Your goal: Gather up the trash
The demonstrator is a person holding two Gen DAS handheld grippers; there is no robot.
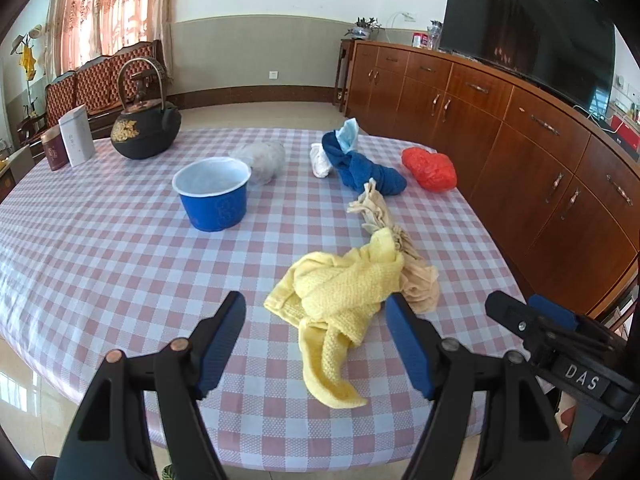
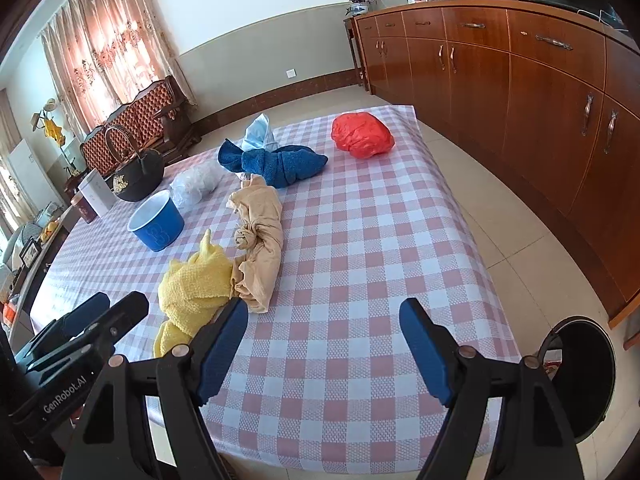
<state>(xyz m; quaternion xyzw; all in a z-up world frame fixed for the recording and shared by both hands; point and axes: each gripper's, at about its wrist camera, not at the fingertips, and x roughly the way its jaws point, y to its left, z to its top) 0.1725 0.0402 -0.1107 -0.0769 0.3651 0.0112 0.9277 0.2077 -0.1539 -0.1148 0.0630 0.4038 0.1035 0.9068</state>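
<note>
A crumpled yellow cloth (image 1: 340, 292) (image 2: 196, 284) lies on the checked table (image 1: 120, 248) (image 2: 360, 240), touching a knotted beige cloth (image 1: 384, 220) (image 2: 260, 240). Farther back are a blue towel (image 1: 360, 168) (image 2: 280, 162), a red plastic bag (image 1: 430, 168) (image 2: 362, 136), a white wad (image 1: 320, 162), a light-blue scrap (image 1: 347, 132) (image 2: 258, 132) and a clear crumpled bag (image 1: 262, 158) (image 2: 196, 182). My left gripper (image 1: 315, 298) (image 2: 120, 302) hangs open just short of the yellow cloth. My right gripper (image 2: 324, 306) (image 1: 524, 306) stands open over bare tablecloth, right of the left one.
A blue paper cup (image 1: 212, 196) (image 2: 158, 220), a black kettle (image 1: 146, 128) (image 2: 138, 174) and two tins (image 1: 78, 136) stand at the table's far left. A black bin (image 2: 576, 380) sits on the floor at the table's near right corner. A long wooden cabinet (image 1: 520, 140) (image 2: 540, 100) runs along the right.
</note>
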